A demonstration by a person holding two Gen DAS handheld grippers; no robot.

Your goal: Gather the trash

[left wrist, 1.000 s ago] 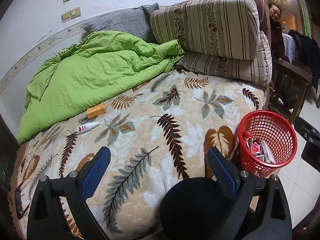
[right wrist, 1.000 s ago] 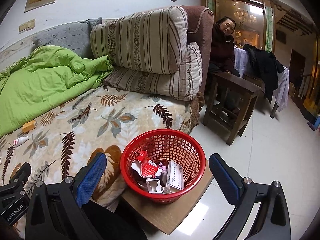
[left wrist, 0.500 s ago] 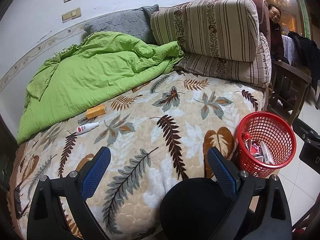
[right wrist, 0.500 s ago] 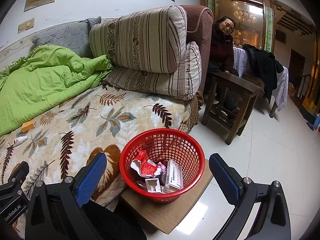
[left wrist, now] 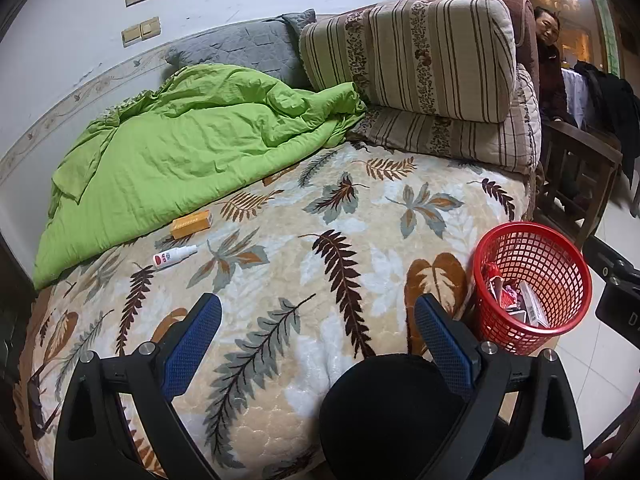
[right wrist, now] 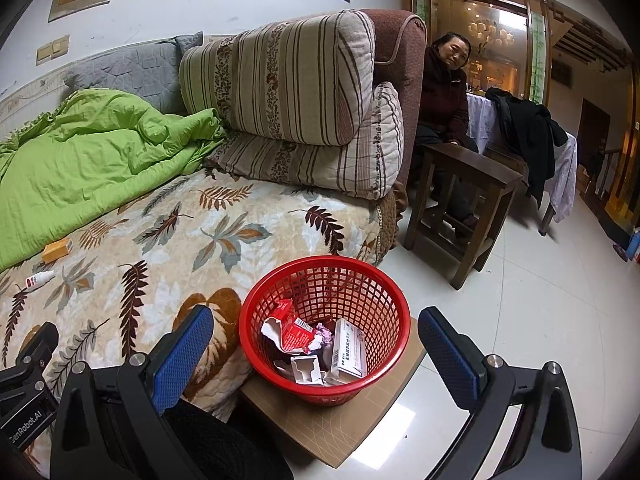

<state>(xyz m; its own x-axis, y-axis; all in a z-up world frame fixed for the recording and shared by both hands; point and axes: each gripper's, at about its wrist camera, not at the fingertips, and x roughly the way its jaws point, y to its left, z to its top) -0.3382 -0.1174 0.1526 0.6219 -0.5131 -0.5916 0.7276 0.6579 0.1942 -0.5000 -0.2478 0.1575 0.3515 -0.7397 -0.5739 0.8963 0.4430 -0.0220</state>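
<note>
Trash in red basket (right wrist: 324, 300); left tool (left wrist: 318, 322), right tool (right wrist: 316, 334) both spread wide, empty.

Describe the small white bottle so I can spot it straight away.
Start at the green quilt on the leaf-print bedcover. Just off its lower edge lies an orange box; the white bottle lies beside it, slimmer, with a red label.

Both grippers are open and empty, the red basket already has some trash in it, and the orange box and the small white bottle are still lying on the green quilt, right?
Not quite. The orange box and small white bottle lie on the leaf-print bedcover, just beside the green quilt, as the left wrist view shows. The rest holds: left gripper and right gripper are open and empty, and the red basket holds trash.
</note>
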